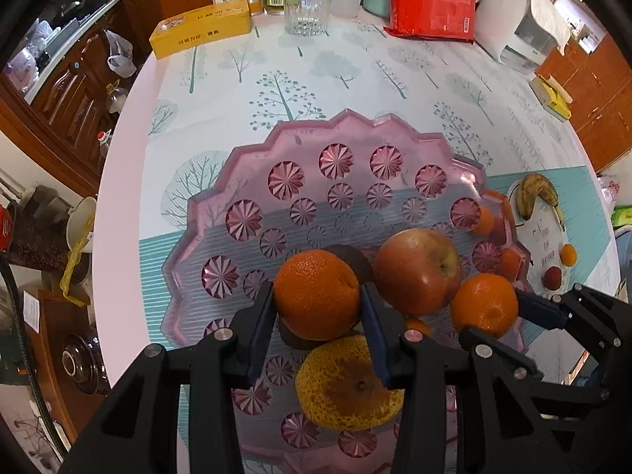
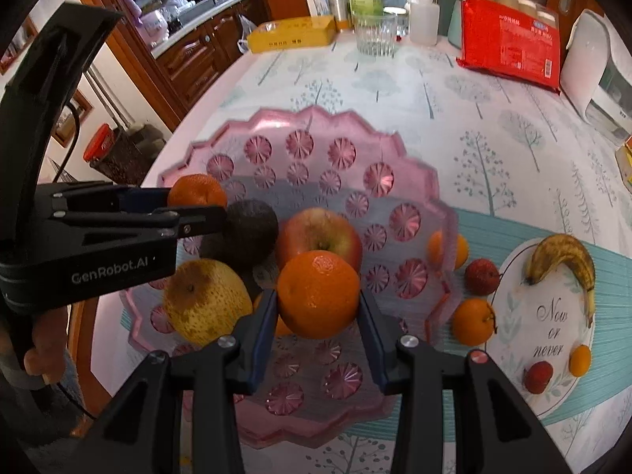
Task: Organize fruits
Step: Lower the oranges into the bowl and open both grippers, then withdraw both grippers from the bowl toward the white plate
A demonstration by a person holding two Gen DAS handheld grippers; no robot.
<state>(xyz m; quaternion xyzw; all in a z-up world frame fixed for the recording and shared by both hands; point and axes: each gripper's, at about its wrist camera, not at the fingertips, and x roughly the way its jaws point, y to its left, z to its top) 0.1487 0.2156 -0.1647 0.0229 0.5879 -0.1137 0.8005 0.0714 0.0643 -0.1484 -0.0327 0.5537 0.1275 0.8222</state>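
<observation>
A pink scalloped tray [image 1: 205, 213] [image 2: 418, 181] lies on the table. Over it my left gripper [image 1: 318, 293] [image 2: 197, 203] is shut on an orange [image 1: 316, 296] [image 2: 195, 189]. Beside it my right gripper [image 2: 318, 296] [image 1: 495, 316] is shut on a second orange [image 2: 318, 292] [image 1: 484, 302]. In the tray sit a red apple [image 1: 416, 270] [image 2: 316, 229], a spotted yellow pear [image 1: 343, 389] [image 2: 205, 300] and a dark avocado [image 2: 247, 237]. Right of the tray, a small orange [image 2: 472, 322] and a lychee [image 2: 482, 274] rest on the tablecloth.
A white round plate [image 2: 553, 328] to the right holds a banana [image 2: 565, 260] and two small fruits. A glass [image 2: 375, 33], a yellow box [image 2: 292, 33], bottles, a red packet [image 2: 509, 47] and a white appliance [image 2: 588, 67] line the far edge.
</observation>
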